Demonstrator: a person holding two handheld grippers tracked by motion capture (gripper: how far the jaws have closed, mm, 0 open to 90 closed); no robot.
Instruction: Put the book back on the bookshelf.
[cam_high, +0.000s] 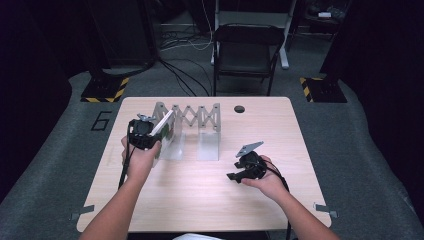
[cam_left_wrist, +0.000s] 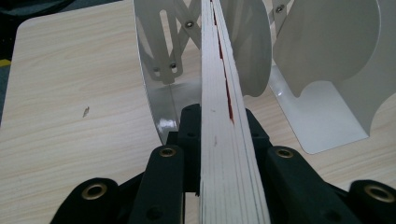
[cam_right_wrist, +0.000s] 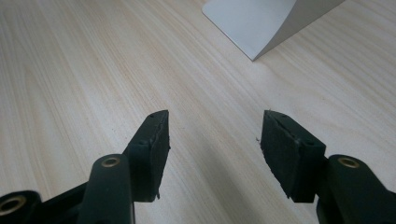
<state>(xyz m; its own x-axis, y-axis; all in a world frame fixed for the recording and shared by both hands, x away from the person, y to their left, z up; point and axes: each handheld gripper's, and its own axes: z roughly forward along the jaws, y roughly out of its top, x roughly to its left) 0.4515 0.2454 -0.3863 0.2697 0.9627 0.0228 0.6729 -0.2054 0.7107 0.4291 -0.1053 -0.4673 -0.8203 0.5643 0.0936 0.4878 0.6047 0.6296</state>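
A thin book (cam_left_wrist: 223, 93) with white page edges and a red streak stands on edge between the jaws of my left gripper (cam_left_wrist: 219, 123), which is shut on it. The book (cam_high: 164, 125) leans at the left end of a grey folding metal book rack (cam_high: 192, 117), between two of its curved dividers (cam_left_wrist: 154, 60). My right gripper (cam_right_wrist: 215, 135) hovers just over the bare wooden table (cam_right_wrist: 70, 70), open, with nothing between its pads. From above, that right gripper (cam_high: 235, 176) is at the table's right middle, apart from the rack.
A flat base plate of the rack (cam_right_wrist: 252, 23) lies just ahead of the right gripper. A round cable hole (cam_high: 239, 108) sits at the table's far edge. A black chair (cam_high: 246, 52) stands beyond the table, with cables on the floor.
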